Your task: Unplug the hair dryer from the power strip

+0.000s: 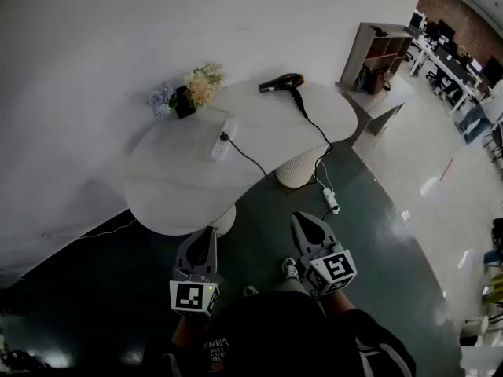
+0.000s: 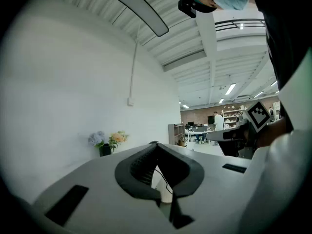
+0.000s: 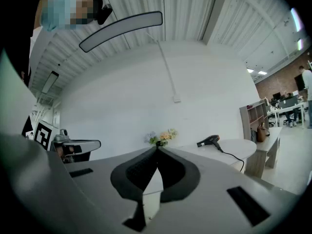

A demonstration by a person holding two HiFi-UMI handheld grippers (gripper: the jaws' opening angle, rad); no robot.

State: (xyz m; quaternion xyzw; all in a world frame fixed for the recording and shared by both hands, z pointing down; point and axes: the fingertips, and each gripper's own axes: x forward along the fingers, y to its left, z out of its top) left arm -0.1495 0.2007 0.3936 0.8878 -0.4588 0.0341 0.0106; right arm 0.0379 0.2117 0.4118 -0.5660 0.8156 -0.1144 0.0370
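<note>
A black hair dryer (image 1: 281, 84) lies at the far right of the white table (image 1: 181, 191), and shows again in the right gripper view as the hair dryer (image 3: 209, 141). Its black cord (image 1: 317, 132) runs off the table's edge toward the floor. A white power strip (image 1: 224, 139) lies mid-table with a black plug in it, and a black cable leads from it over the near edge. My left gripper (image 1: 209, 232) and right gripper (image 1: 302, 218) hover level in front of the table, well short of it. Both are shut with nothing between the jaws.
A small pot of flowers (image 1: 189, 93) stands at the table's back by the white wall. A white connector (image 1: 331, 200) lies on the dark floor near the ribbed table pedestal (image 1: 297, 171). A grey shelf unit (image 1: 377, 53) stands at the right.
</note>
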